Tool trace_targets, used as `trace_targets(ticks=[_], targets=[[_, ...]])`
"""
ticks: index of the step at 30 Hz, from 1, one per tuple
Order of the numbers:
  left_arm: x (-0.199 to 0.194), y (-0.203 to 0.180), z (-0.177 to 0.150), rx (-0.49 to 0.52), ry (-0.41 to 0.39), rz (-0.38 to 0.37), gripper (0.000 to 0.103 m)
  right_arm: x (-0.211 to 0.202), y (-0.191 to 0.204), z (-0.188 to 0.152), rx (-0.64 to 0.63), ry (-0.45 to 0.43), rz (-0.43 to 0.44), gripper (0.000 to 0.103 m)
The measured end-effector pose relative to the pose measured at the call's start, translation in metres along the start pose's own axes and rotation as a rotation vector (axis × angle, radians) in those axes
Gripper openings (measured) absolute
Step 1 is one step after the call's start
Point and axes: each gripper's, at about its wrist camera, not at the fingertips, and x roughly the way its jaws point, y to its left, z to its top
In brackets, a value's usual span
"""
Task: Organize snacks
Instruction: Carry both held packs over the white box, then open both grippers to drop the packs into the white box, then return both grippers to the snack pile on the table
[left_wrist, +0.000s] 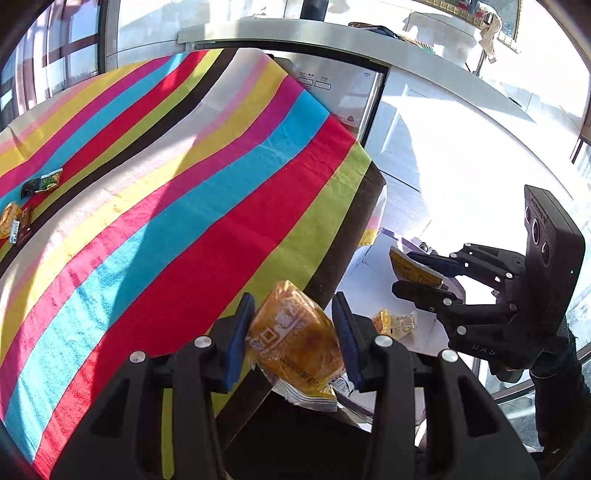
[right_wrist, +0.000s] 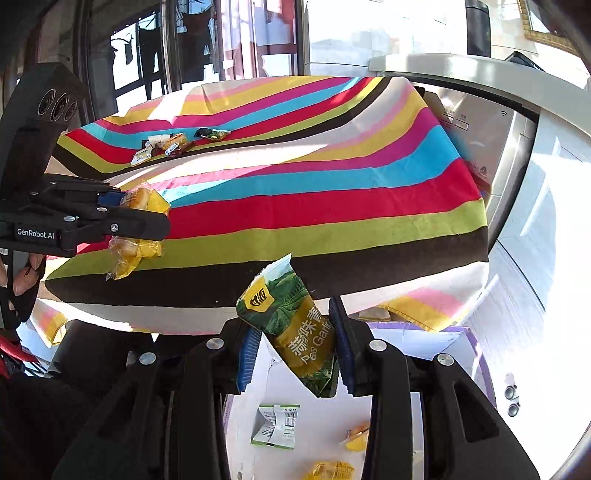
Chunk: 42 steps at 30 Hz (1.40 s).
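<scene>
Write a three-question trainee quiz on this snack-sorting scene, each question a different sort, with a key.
1. True or false: the left tongs hold nothing.
2. What do the right tongs grip? A) garlic pea packet B) a spoon C) a bottle
3. Fill in: loose snacks lie on the ____ tablecloth.

Key: 1 false, they grip a wrapped cake; 2 A; 3 striped.

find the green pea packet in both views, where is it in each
Left wrist view: the green pea packet sits at right of centre, seen mostly by its yellow side, clamped in the right gripper.
Right wrist view: the packet is at lower centre, between that gripper's own blue pads, above the white box.
Shared landmark: the striped cloth, whose brown edge runs just behind the packet in both.
</scene>
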Motion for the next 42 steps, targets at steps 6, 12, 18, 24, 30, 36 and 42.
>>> trace_targets(ticks=[6, 12, 18, 24, 30, 36, 42], targets=[[0.042, -0.063, 0.009, 0.120, 0.063, -0.099, 0.043, -0.009, -0.036, -0.036, 0.111, 0.030, -0.061, 0.036], [0.069, -0.095, -0.001, 0.167, 0.123, -0.157, 0.043, -0.009, -0.056, -0.056, 0.176, 0.050, -0.093, 0.036], [0.083, -0.102, -0.010, 0.164, 0.157, -0.178, 0.043, -0.008, -0.060, -0.063, 0.194, 0.052, -0.102, 0.036], [0.100, -0.109, -0.023, 0.143, 0.191, -0.213, 0.043, 0.000, -0.063, -0.073, 0.201, 0.094, -0.135, 0.036], [0.110, -0.116, -0.035, 0.155, 0.203, -0.233, 0.044, 0.000, -0.065, -0.077, 0.199, 0.127, -0.163, 0.036], [0.098, -0.098, -0.032, 0.109, 0.112, -0.187, 0.093, 0.007, -0.081, -0.076, 0.318, 0.167, -0.235, 0.065], [0.059, -0.046, -0.019, 0.048, 0.000, -0.108, 0.100, 0.018, -0.070, -0.047, 0.335, 0.153, -0.232, 0.073]])
